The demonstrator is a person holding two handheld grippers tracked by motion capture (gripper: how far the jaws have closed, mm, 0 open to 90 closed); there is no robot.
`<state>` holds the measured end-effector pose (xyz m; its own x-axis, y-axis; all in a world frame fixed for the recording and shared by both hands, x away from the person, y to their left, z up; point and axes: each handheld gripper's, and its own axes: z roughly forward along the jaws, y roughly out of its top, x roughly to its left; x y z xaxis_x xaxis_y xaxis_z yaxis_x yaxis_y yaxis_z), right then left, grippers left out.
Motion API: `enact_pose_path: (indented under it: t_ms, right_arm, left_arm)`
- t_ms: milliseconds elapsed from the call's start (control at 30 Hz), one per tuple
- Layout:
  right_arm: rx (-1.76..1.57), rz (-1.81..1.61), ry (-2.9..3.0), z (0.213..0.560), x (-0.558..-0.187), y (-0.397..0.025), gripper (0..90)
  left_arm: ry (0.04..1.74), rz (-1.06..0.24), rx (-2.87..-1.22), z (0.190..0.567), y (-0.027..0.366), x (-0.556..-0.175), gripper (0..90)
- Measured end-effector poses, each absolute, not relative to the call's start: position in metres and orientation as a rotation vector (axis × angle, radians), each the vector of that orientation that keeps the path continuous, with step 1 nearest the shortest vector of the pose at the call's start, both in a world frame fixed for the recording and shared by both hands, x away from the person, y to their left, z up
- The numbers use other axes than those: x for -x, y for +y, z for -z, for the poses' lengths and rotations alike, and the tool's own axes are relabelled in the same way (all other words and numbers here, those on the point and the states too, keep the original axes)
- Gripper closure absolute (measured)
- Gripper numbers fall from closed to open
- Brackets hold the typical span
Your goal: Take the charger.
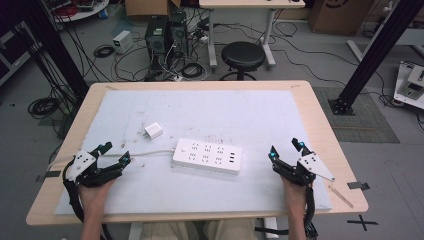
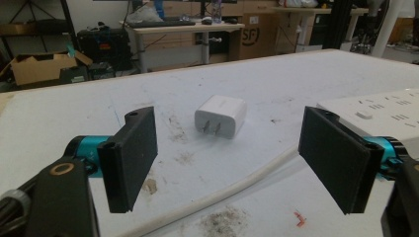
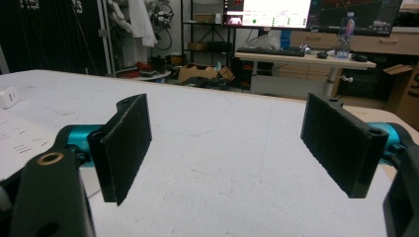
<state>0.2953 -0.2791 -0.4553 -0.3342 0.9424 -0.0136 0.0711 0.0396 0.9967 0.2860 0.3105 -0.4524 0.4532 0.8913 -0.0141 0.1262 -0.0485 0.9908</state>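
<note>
Charger (image 1: pixel 154 131) sits on the white mat (image 1: pixel 250 107), left of centre, just beyond the strip's cord (image 1: pixel 150 152) and near the strip's (image 1: pixel 207 156) left end, apart from it. In the left gripper view it lies dead ahead between the jaws, on its side, two flat prongs facing the camera.

Left gripper (image 1: pixel 112 153): jaws wide open, holding nothing, resting at the mat's near-left edge and aimed at the charger (image 2: pixel 221 116). Right gripper (image 1: pixel 285 148): also wide open and empty, parked near-right, well apart from the strip and pointing past its right end over bare mat.

Handling, my read:
- Charger is a small hard plastic cube: light, stiff, not fragile. The glossy shell is likely slippery against the pads, and it will probably skid on the mat if nudged off-centre.
- Grip on the two flat side faces, pads square to them, clear of the prongs. Leave the prong face free so it can go into a socket.
- Rounded edges, so a corner pinch would likely squirt it out.
- Strip (image 2: pixel 375 106) is longer and heavier, with a rigid shell, but may shift under plug-in force. The right gripper can brace it on the long edges.
- Cord (image 2: pixel 232 185) is soft and runs across the left gripper's approach line. It may drag.

Writing: faint grey print on the charger's top face, too small to read. Strip has no legible marking. A carton behind the table in the left gripper view carries "SF" (image 2: pixel 249 36).
</note>
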Motion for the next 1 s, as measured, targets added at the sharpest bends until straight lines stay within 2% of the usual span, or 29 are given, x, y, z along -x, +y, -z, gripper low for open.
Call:
enact_pose_path:
  t_ms: [1000]
  right_arm:
    - [-1.060, -1.360, 1.546, 0.4547, -0.2960, -0.2750, 19.9]
  left_arm:
    - [0.967, -0.807, -1.527, 0.4512, 0.3082, -0.2886, 22.9]
